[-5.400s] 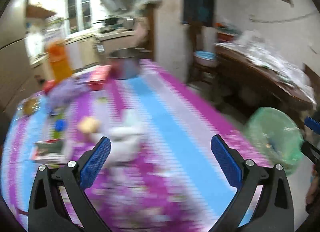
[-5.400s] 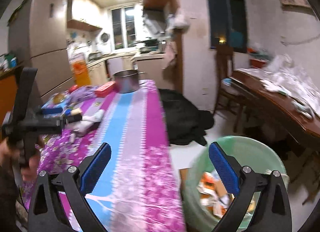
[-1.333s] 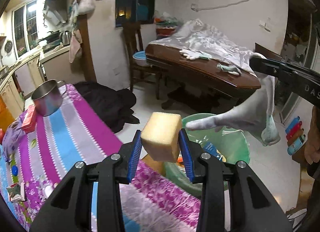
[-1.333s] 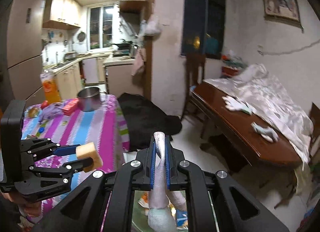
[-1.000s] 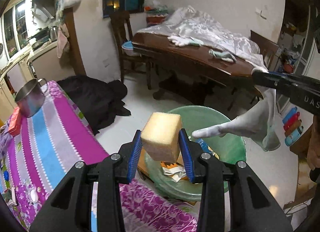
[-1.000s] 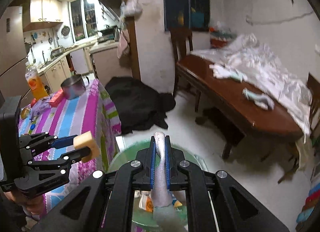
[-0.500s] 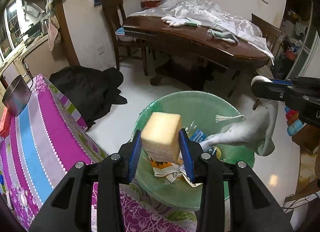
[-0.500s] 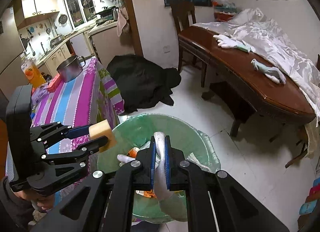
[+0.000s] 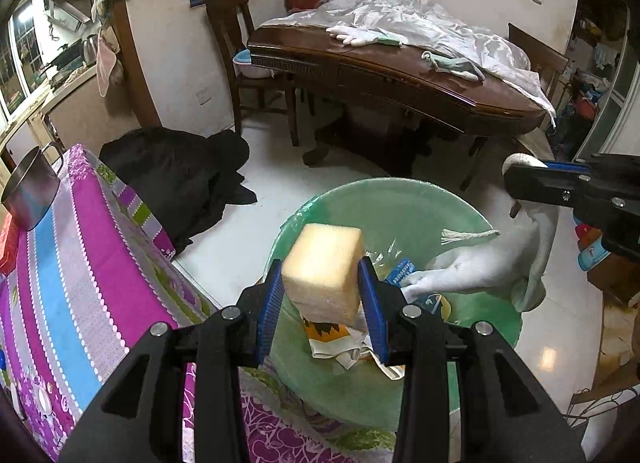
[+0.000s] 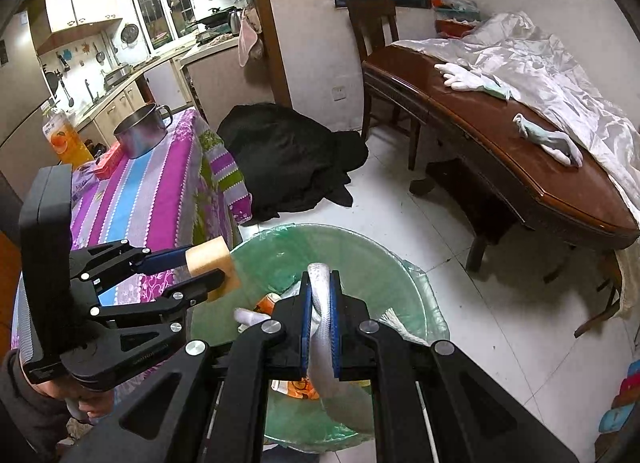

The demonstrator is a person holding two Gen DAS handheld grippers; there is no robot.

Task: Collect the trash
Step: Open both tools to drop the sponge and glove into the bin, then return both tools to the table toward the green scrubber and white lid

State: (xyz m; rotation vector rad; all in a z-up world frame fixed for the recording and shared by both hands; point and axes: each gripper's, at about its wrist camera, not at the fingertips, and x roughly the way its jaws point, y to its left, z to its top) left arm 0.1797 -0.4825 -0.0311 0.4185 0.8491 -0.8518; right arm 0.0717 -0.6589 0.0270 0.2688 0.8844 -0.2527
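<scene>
Sponge and glove both over the bin, release pending.

Left gripper (image 9: pixel 322 295) pinches the yellow sponge (image 9: pixel 323 273) above the green-lined trash bin (image 9: pixel 400 199); right gripper (image 10: pixel 320 303) has its jaws pressed together on a white glove (image 10: pixel 320 327) that dangles into the bin. Risk: glove fingers drape near the rim, so the glove may snag or slide outside. Sponge sits near the bin's table-side edge and could bounce out onto the tablecloth (image 9: pixel 80 263).
</scene>
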